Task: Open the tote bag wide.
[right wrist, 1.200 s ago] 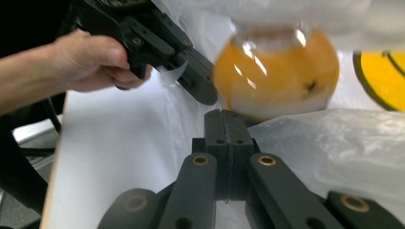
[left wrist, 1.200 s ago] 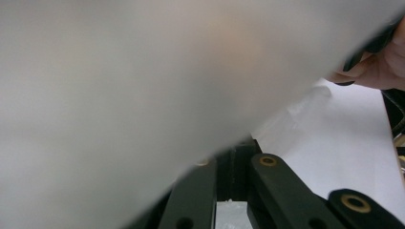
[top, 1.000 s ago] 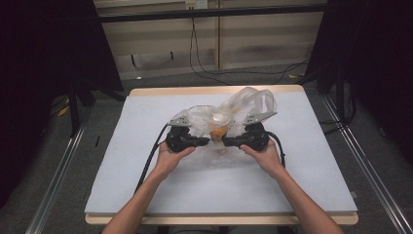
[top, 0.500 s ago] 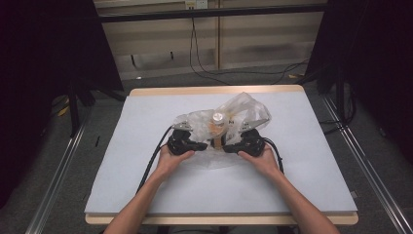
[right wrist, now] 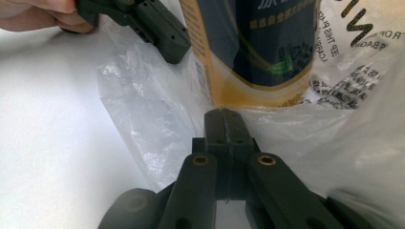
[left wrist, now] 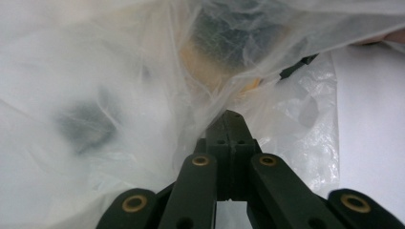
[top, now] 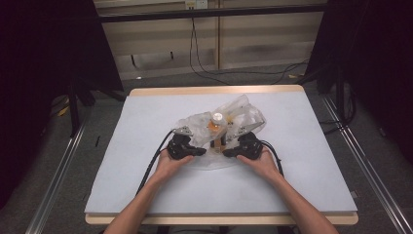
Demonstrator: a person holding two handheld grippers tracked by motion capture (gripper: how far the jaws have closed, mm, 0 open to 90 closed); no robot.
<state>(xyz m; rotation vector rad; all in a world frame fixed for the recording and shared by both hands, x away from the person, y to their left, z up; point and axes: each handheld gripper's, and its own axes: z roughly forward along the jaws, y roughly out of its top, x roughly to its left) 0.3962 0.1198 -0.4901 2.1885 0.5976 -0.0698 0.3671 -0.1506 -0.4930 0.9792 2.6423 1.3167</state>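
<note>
At table centre in the high view, a clear plastic bag (top: 229, 126) lies crumpled around an upright bottle (top: 215, 127) with a white cap; the left gripper (top: 203, 152) sits at the bag's 8 o'clock edge, the right gripper (top: 226, 152) at its 5 o'clock edge, both pointing inward. Left gripper view: jaws of the left gripper (left wrist: 232, 118) clenched, with bag film (left wrist: 119, 95) bunched at the tips, apparently pinched; the bottle's orange and dark label (left wrist: 224, 52) shows blurred through plastic at 12 o'clock. Right gripper view: right gripper (right wrist: 223, 114) clamped on the bag's edge (right wrist: 157, 114), the bottle (right wrist: 253, 47) just beyond at 12 o'clock, the other gripper (right wrist: 157, 28) at 11 o'clock. Judgement: bottle is inside the bag and standing; what remains appears to be closing or releasing the mouth.
</note>
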